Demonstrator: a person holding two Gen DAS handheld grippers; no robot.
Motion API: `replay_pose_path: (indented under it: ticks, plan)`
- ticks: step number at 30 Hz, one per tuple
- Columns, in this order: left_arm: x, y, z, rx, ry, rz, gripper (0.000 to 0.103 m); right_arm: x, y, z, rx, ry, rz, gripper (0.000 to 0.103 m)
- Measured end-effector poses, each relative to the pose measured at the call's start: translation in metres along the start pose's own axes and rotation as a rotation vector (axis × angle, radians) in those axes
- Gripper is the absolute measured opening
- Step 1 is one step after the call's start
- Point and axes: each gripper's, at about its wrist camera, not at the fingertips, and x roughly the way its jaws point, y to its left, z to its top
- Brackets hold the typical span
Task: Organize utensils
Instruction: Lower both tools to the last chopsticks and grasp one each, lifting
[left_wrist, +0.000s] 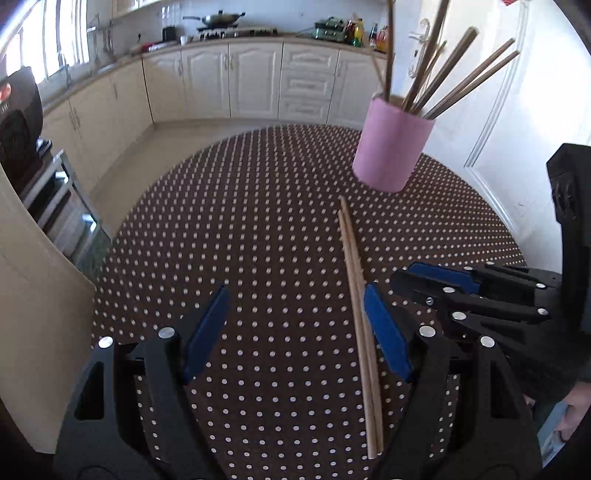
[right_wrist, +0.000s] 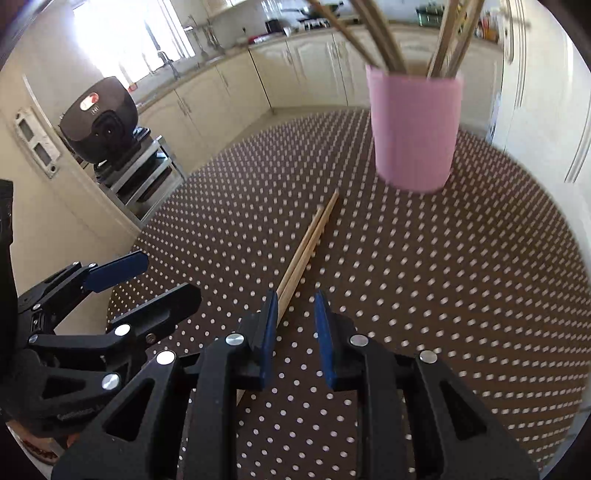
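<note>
Table: round top under a dark cloth with white dots, in a kitchen.
Pair of chopsticks: two pale wooden sticks lie flat and side by side on the cloth, touching along their length, far tips pointing toward the cup but short of it.
Pink cup: stands upright at the far side of the table, with several darker chopsticks already leaning in it.
My left gripper: jaws spread wide, nothing between the pads; the pair lies just inside the right-hand pad.
My right gripper: jaws narrow but parted, holding nothing; the pair runs under the left-hand pad, not through the gap.
Stage, as I judge it: the loose pair is not yet picked up; both tools hang over its near end.
Risk one: the pair sits off-centre in both tools, so closing may catch one stick and roll the other away.
Risk two: the two grippers are close beside each other and may knock together.
Risk three: a careless lift toward the cup may tip it or jam against the leaning sticks.
</note>
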Motion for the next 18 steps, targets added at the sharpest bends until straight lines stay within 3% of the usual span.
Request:
replay_pose_path:
  ticks: [8, 18]
  plan:
    - [0.015, 0.019, -0.008, -0.020, 0.032, 0.013, 0.074, 0.025, 0.005, 0.005, 0.022, 0.045, 0.006, 0.019]
    - [0.028, 0.034, -0.008, -0.071, 0.060, 0.011, 0.074, 0.035, 0.024, 0.008, -0.095, 0.031, -0.122, 0.023]
